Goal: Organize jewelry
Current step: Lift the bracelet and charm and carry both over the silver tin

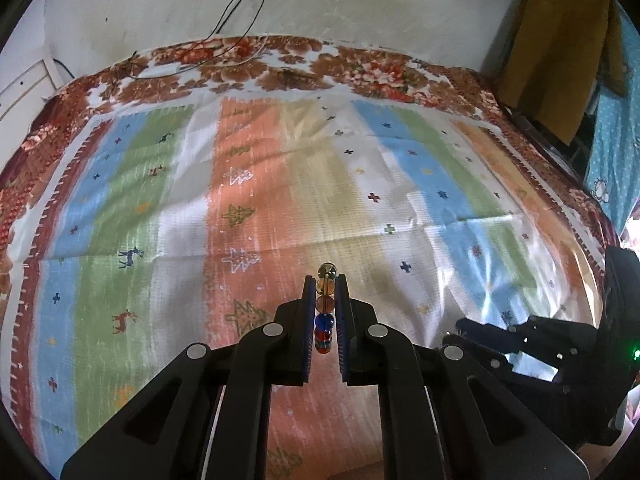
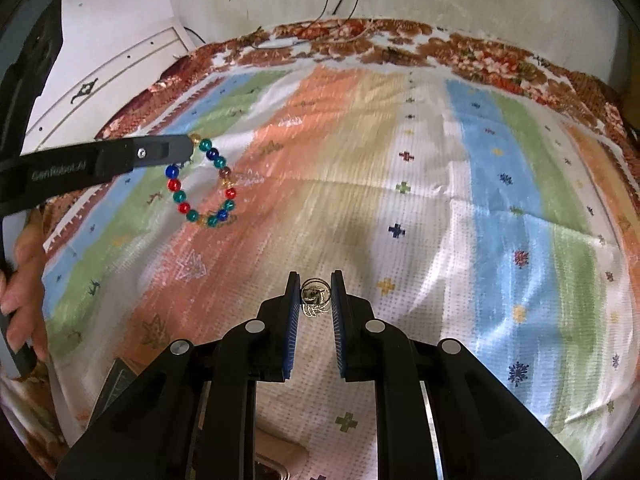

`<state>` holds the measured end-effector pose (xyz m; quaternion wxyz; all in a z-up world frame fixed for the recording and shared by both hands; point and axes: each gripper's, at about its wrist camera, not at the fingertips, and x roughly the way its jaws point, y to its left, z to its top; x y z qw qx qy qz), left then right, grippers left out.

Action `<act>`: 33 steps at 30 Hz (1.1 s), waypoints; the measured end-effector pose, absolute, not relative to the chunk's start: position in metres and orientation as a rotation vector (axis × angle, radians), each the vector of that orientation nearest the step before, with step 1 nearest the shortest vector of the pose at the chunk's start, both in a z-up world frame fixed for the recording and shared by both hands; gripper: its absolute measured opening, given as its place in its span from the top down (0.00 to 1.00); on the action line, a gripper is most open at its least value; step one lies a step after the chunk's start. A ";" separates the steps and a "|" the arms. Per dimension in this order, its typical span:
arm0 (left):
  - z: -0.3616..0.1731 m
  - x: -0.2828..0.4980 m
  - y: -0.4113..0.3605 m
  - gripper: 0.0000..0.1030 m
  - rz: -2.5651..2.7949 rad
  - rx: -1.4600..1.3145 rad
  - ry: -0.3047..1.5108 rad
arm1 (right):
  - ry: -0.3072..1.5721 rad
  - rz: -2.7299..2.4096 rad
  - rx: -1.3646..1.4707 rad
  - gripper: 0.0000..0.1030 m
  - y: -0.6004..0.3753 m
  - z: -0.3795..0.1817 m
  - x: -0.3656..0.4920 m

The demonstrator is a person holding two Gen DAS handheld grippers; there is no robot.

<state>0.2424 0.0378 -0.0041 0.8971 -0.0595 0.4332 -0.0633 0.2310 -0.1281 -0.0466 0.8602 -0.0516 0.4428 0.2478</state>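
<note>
Left gripper [image 1: 326,280] grips a beaded bracelet [image 1: 325,312] between its narrowly set jaws. In the left wrist view the bracelet appears edge-on, its beads stacked in a line running along the fingers, amber and olive beads at the tips, blue, red and teal nearer the camera. In the right wrist view the same bracelet [image 2: 202,184] hangs as a full loop below the left gripper's fingertips [image 2: 188,146], clear of the striped cloth [image 2: 460,240]; the loop's plane faces that camera, held at its top.

Right gripper [image 2: 315,280] holds a small gold-coloured ring piece [image 2: 315,294] between its jaws, which stand narrow. The piece sits at the fingertips, with a small pale dangling part below it. Its detail is too fine to identify further.

The person's left hand [image 2: 24,280] shows at the frame edge, wrapped around the gripper handle.
</note>
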 end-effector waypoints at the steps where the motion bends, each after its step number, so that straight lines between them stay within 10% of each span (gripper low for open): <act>1: -0.003 0.239 0.037 0.91 -0.134 -0.121 0.893 | 0.922 0.518 -0.112 0.84 -0.128 -0.045 0.229; 33: 0.024 0.131 0.015 0.91 -0.205 -0.145 0.768 | 0.758 0.522 -0.084 0.84 -0.141 -0.009 0.172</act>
